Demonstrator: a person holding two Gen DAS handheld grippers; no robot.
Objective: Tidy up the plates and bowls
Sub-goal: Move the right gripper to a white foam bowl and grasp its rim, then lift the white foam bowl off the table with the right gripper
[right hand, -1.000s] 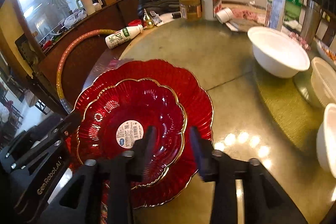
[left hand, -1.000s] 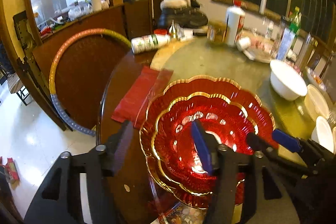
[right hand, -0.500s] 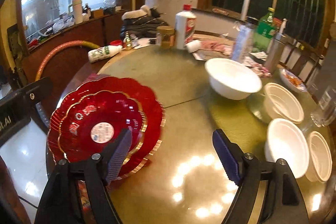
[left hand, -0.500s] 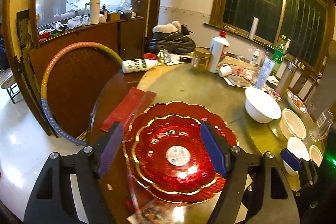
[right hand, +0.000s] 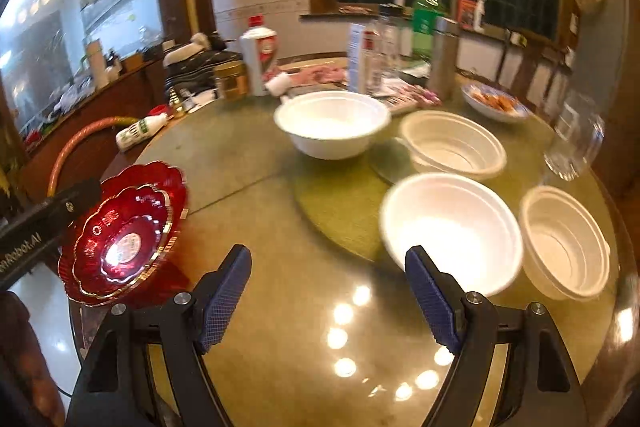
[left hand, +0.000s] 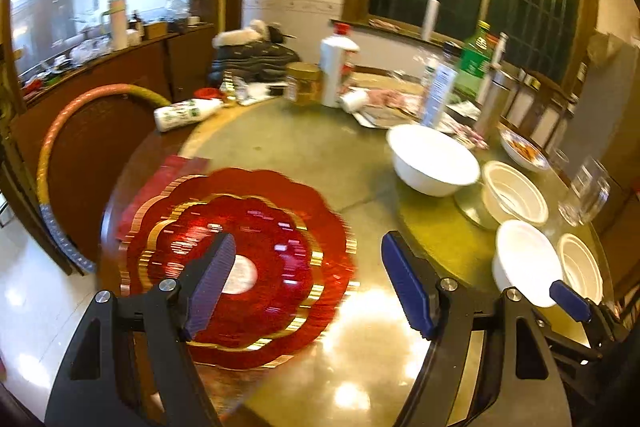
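Two red scalloped plates with gold rims sit stacked (left hand: 260,259) on the round table's left edge, the smaller on top; the stack also shows in the right wrist view (right hand: 124,235). My left gripper (left hand: 308,283) is open and empty, raised above the stack's right side. My right gripper (right hand: 328,295) is open and empty over bare table, just in front of a white bowl (right hand: 452,227). Other white bowls stand near: a large one (right hand: 332,123), a ribbed one (right hand: 452,143) and one at the right (right hand: 564,243).
The far half of the glass-topped table (right hand: 280,267) holds bottles (right hand: 260,55), a jar (right hand: 230,79), a steel flask (right hand: 442,59), a food dish (right hand: 494,103) and a glass (right hand: 576,139). A lying bottle (left hand: 186,113) is at the left rim. A hoop (left hand: 52,147) leans beside the table.
Both grippers opened, pulled back and swung right, away from the red plates. The plates stay stacked on the table. The right gripper now faces the white bowls.
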